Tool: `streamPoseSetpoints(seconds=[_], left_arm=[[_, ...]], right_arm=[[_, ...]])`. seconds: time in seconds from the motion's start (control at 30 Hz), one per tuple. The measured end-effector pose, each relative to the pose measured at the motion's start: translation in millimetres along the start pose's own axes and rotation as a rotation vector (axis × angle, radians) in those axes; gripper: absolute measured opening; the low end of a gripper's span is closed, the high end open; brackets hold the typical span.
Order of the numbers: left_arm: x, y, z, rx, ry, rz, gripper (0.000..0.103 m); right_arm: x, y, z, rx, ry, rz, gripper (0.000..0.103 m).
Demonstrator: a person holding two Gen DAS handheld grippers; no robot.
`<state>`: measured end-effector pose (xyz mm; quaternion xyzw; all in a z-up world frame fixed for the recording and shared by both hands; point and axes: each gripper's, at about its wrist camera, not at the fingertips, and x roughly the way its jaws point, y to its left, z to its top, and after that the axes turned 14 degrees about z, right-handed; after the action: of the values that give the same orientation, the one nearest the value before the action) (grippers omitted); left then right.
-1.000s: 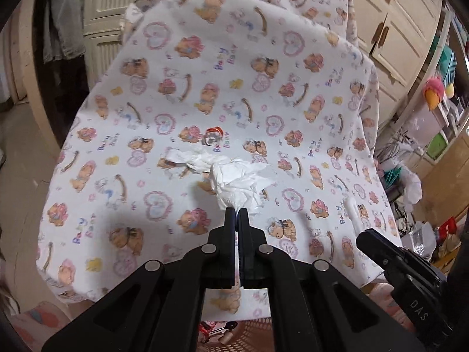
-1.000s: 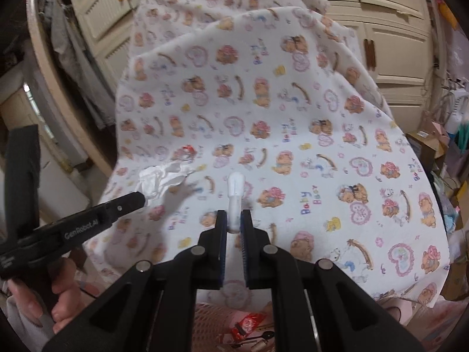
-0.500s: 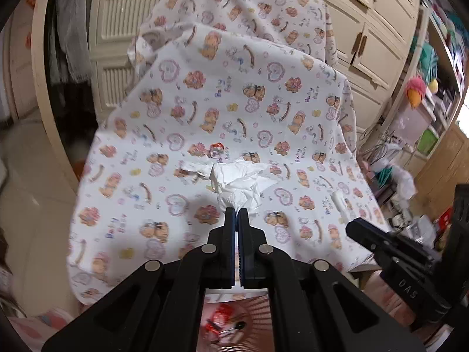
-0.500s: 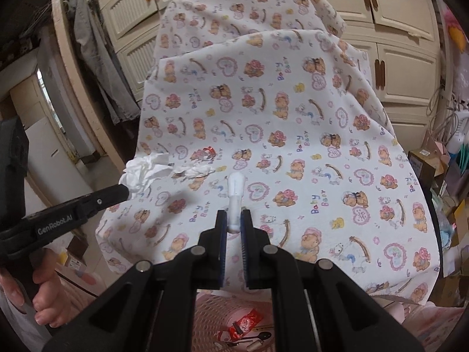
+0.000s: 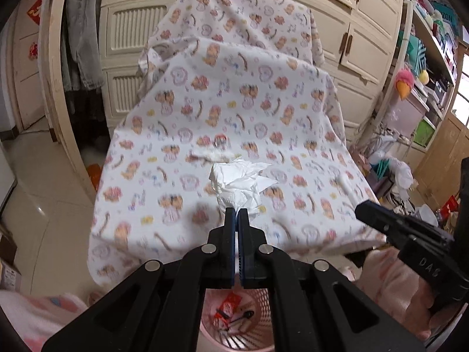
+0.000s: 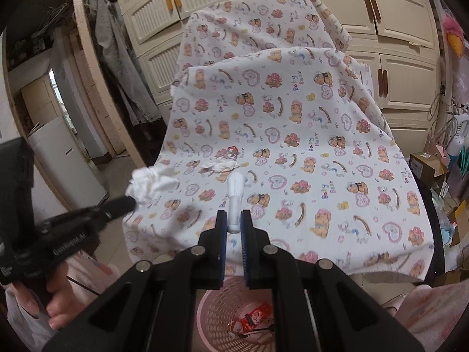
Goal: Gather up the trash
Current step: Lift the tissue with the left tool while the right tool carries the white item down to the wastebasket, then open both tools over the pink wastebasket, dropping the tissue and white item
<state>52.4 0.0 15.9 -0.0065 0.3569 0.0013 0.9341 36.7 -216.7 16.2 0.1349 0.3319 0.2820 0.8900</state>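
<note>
Above the pink basket [image 5: 258,322] both grippers were loaded: the left gripper [image 5: 236,215] pinched a crumpled tissue [image 5: 237,182], and the right gripper [image 6: 233,220] clamped a small white tube-like piece [image 6: 235,199] (what it was, I couldn't tell). Each needed centring over the basket's mouth before letting go, low enough that the light tissue would not drift past the rim. More trash lay on the bear-print cloth [image 6: 322,152]: a torn tissue [image 6: 219,166] and a red-and-clear wrapper [image 6: 231,150]. Wrappers already sat in the basket; the cloth's hanging edge ran close by.
</note>
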Motion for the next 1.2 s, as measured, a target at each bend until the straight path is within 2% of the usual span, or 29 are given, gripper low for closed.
streamPoseSetpoints(seconds=[0.2,0.4,0.57,0.7,0.83,0.97,1.0,1.1,1.2], left_arm=[[-4,-8,-19,0.033,0.021,0.012,0.001],[7,-6,-25,0.011,0.061,0.041,0.001],[17,-10,-29,0.028,0.105,0.025,0.001],[27,-15,-34,0.042,0.161,0.044,0.001],[44,-15,-41,0.036,0.276,-0.01,0.001],[71,-20,-57,0.056,0.441,-0.091,0.001],[76,-23,-61,0.067,0.472,-0.094,0.001],[88,-32,-73,0.127,0.521,-0.041,0.001],[102,-36,-87,0.146,0.587,-0.024,0.001]], right_arm=[[-10,7,-19,0.03,0.022,-0.006,0.008],[-7,8,-30,0.02,0.058,-0.015,0.008],[5,2,-36,0.037,0.108,-0.02,0.008],[17,-6,-41,0.063,0.174,0.004,0.008],[26,-7,-46,0.06,0.224,0.008,0.008],[43,-14,-58,0.091,0.305,0.006,0.008],[48,-16,-61,0.101,0.328,0.001,0.008],[65,-26,-76,0.139,0.401,-0.041,0.008],[73,-38,-83,0.17,0.435,-0.075,0.008]])
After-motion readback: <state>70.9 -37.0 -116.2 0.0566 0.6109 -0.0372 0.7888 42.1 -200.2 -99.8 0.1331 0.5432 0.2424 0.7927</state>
